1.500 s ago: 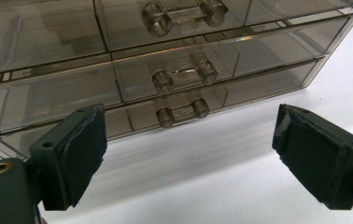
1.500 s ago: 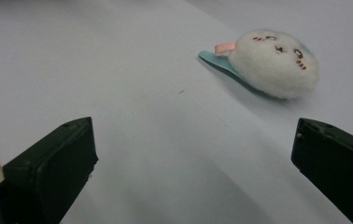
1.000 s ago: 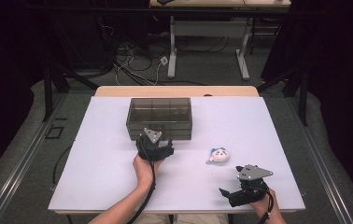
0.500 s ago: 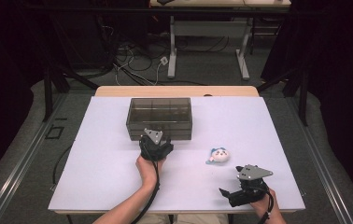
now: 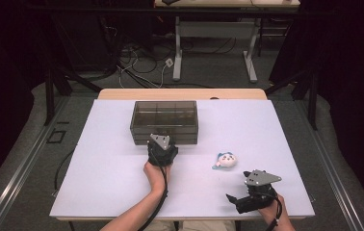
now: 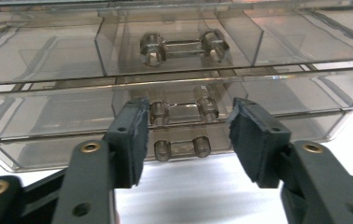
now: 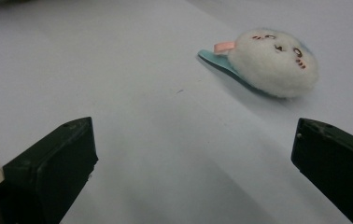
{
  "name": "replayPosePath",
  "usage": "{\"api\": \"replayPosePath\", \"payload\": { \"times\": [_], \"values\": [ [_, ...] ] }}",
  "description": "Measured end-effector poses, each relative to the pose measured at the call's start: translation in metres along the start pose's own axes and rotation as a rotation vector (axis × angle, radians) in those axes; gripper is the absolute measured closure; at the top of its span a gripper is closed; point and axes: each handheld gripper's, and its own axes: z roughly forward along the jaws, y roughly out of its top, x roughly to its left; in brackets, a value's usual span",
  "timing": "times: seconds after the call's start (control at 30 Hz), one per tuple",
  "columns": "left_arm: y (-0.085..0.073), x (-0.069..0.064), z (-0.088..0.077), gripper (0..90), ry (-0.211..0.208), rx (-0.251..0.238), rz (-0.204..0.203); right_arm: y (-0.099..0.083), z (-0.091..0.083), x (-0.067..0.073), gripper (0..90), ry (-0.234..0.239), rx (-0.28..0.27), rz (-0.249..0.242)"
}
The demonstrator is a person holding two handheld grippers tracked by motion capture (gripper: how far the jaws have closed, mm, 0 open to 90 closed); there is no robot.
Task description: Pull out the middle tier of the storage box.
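At the table's centre, toward twelve o'clock, stands a smoke-tinted clear drawer box, its front facing the person. Three stacked drawers show in the left gripper view, each with a small clear bar handle: top, middle, bottom. The plastic looks rigid, smooth and probably slippery; the box seems light, so a pull on one handle may drag the whole unit unless it is steadied. The bar between its two posts is the sensible place to take hold. Directly at six o'clock of the box, the left gripper hovers with jaws spread, flanking the middle and bottom handles without touching them. At four o'clock of the box lies a small white plush face on a light-blue backing, soft and light by its look. Farther toward five o'clock, near the table edge, the right gripper rests low, its jaws wide apart and empty, the plush at one o'clock in its view.
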Motion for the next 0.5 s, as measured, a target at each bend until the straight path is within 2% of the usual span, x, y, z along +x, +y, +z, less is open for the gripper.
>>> {"api": "replayPosePath", "payload": {
  "times": [0.13,0.2,0.5],
  "values": [
    [-0.0028,0.0014,0.0045,52.3,0.014,0.011,-0.027,-0.0001,-0.0002,0.0001,0.0,-0.005,-0.004,0.001],
    [-0.0028,0.0019,0.0040,53.8,0.009,0.003,-0.038,-0.0001,-0.0003,0.0000,0.0,-0.002,0.000,0.001],
    [-0.0034,0.0013,0.0033,55.6,0.011,0.001,-0.043,-0.0002,0.0001,-0.0007,0.0,0.000,0.003,-0.005]
  ]
}}
